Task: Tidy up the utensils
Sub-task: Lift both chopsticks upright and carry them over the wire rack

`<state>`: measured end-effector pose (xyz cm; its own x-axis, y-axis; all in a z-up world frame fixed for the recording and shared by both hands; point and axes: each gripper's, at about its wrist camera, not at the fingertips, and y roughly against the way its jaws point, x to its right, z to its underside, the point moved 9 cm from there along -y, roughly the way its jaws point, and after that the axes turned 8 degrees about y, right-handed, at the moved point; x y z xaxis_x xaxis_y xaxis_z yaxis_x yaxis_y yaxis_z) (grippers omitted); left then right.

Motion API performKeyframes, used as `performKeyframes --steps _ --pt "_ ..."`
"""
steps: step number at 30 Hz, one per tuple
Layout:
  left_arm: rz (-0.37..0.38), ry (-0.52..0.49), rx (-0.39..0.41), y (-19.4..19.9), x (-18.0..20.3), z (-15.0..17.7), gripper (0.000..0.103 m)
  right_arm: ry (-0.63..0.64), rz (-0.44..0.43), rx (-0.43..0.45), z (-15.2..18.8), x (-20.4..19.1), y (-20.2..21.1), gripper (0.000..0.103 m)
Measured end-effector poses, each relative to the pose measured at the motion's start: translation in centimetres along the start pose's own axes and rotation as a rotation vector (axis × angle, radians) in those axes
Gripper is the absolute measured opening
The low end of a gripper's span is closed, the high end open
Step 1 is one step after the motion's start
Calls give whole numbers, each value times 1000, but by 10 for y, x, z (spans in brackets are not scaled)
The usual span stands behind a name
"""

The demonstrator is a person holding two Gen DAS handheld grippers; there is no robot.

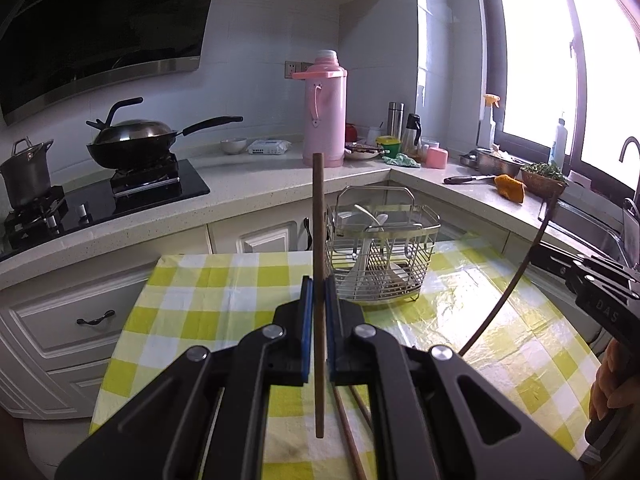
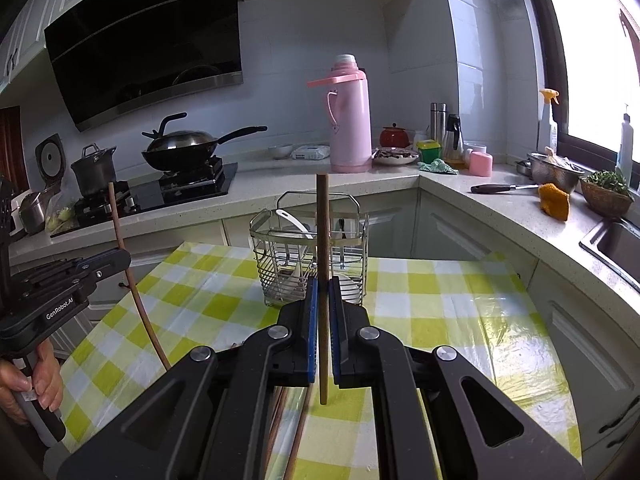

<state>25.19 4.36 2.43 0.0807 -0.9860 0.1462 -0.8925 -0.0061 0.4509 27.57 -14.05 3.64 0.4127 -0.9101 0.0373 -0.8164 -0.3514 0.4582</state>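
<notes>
My left gripper (image 1: 319, 286) is shut on a brown wooden chopstick (image 1: 318, 240) and holds it upright above the checked table. My right gripper (image 2: 323, 286) is shut on a second chopstick (image 2: 322, 240), also upright. A wire utensil basket (image 1: 380, 256) with white spoons stands at the table's far edge, just beyond both grippers; it also shows in the right wrist view (image 2: 308, 256). More chopsticks (image 1: 352, 432) lie on the cloth under my left gripper, and some show under the right one (image 2: 296, 440). Each gripper appears in the other's view, with its chopstick (image 2: 132, 276).
The table (image 1: 192, 304) has a yellow and white checked cloth. Behind it runs a counter with a pink thermos (image 1: 324, 112), a wok (image 1: 132, 140) and a pot (image 1: 26, 172) on the stove, and a sink (image 2: 616, 248) at the right.
</notes>
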Motion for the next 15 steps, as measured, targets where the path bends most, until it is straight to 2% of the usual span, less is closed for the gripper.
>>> performKeyframes --steps 8,15 --pt "28 -9 80 -2 19 -28 6 19 16 58 -28 8 2 6" --pt "49 -20 156 -6 38 -74 6 25 28 123 -72 23 -2 6"
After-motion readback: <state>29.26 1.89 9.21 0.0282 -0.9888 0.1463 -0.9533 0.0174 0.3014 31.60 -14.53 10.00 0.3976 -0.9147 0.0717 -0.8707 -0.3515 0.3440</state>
